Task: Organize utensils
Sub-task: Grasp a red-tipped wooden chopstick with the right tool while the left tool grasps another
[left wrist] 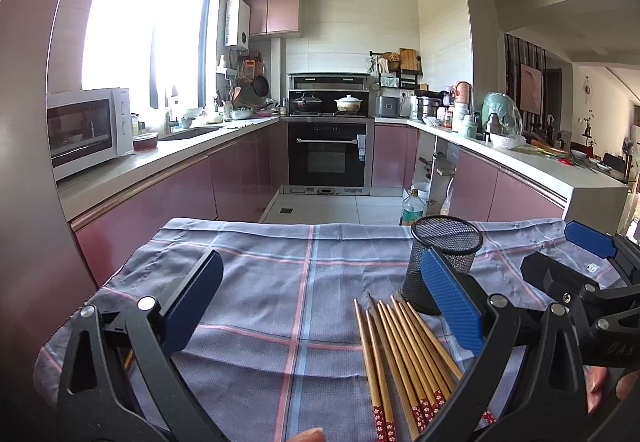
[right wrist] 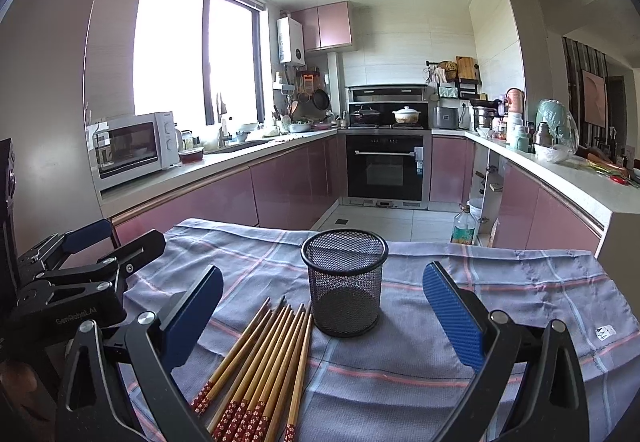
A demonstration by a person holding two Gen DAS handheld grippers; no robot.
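Note:
Several bamboo chopsticks (left wrist: 404, 358) with red flowered ends lie side by side on a plaid cloth (left wrist: 280, 282), tips toward a black mesh cup (left wrist: 444, 262) that stands upright and empty. My left gripper (left wrist: 320, 306) hovers open over the cloth, with the chopsticks just inside its right finger. In the right wrist view the chopsticks (right wrist: 260, 366) lie left of centre and the mesh cup (right wrist: 345, 282) stands straight ahead. My right gripper (right wrist: 322, 312) is open, nothing between its fingers. The other gripper shows at each view's edge.
The cloth (right wrist: 500, 302) covers a small table whose far edge drops to the kitchen floor. Pink cabinets and counters run along both sides, with a microwave (left wrist: 88, 129) left and an oven (left wrist: 328, 157) at the back. A plastic bottle (right wrist: 464, 226) stands on the floor.

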